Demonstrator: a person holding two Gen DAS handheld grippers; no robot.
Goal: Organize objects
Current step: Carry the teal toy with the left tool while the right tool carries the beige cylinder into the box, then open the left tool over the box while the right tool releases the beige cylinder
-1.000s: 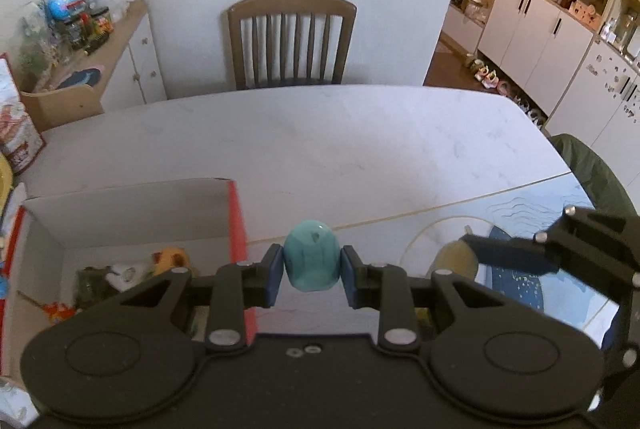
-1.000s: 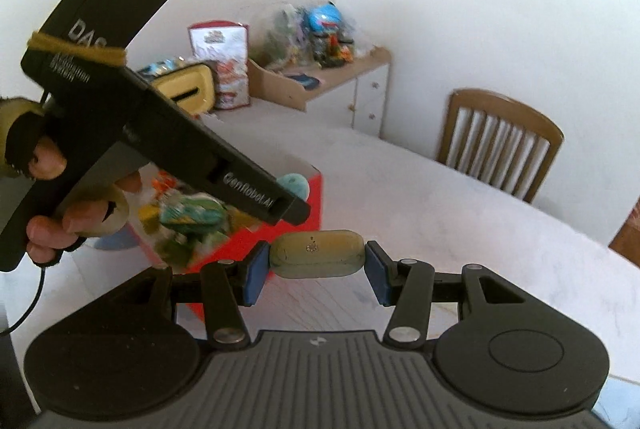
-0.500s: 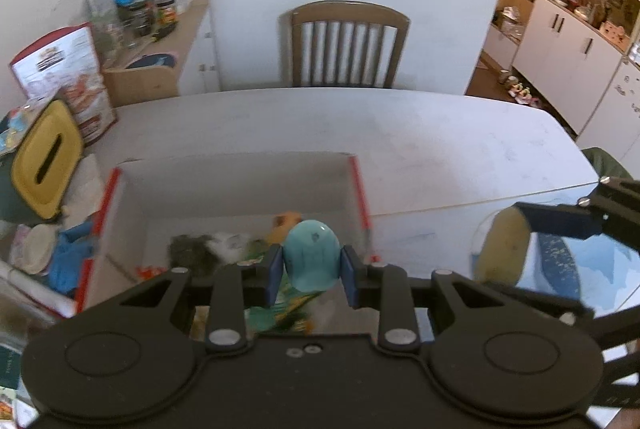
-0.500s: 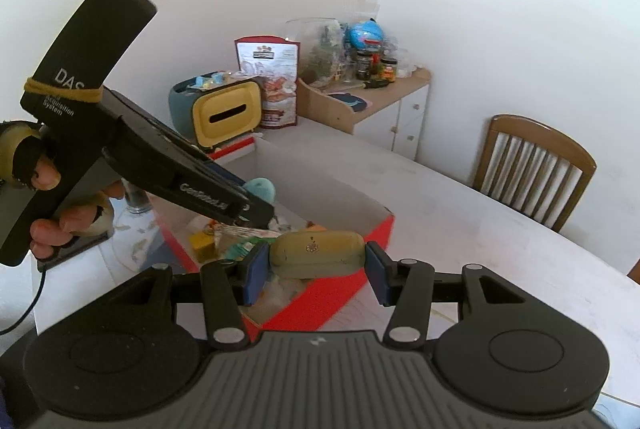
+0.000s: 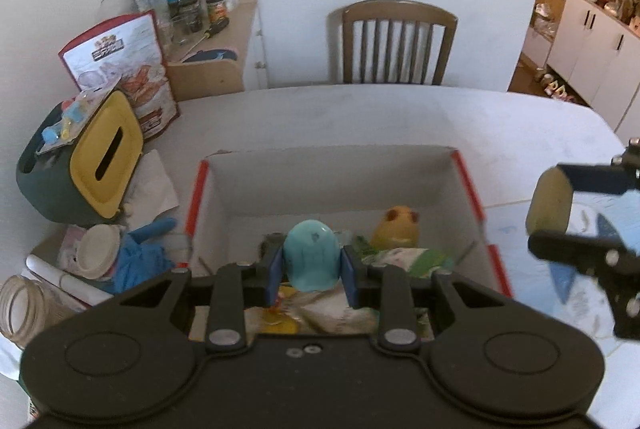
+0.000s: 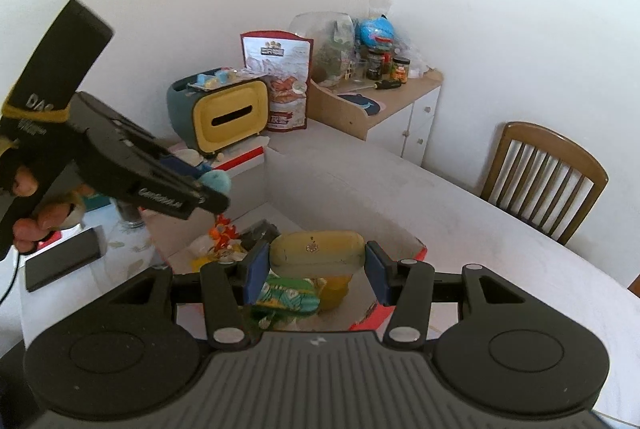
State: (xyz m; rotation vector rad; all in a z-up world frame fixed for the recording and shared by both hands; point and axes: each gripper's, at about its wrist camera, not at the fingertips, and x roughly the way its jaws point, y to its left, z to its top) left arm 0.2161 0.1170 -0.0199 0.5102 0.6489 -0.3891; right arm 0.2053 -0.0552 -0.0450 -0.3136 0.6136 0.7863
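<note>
My left gripper [image 5: 311,271] is shut on a teal egg-shaped toy [image 5: 311,255] and hovers over the open red-edged cardboard box [image 5: 468,185]. The box holds a yellow toy figure [image 5: 396,227] and several wrappers and small toys. In the right wrist view my right gripper [image 6: 317,267] is shut on an olive-yellow oblong case [image 6: 318,253], above the same box [image 6: 416,243]. The left gripper [image 6: 208,195] with the teal toy [image 6: 216,181] shows there at left, held by a hand [image 6: 28,225]. The right gripper's case [image 5: 550,201] appears at the left wrist view's right edge.
A green and yellow tissue holder [image 5: 80,165], a snack bag [image 5: 120,69], a glass jar [image 5: 20,309] and blue cloth [image 5: 140,257] crowd the table left of the box. A wooden chair [image 5: 392,41] stands behind the white table [image 5: 360,113]. A dark phone [image 6: 60,261] lies near the hand.
Both grippers have swung left over the box, each still holding its object. The box now lies directly beneath them.
</note>
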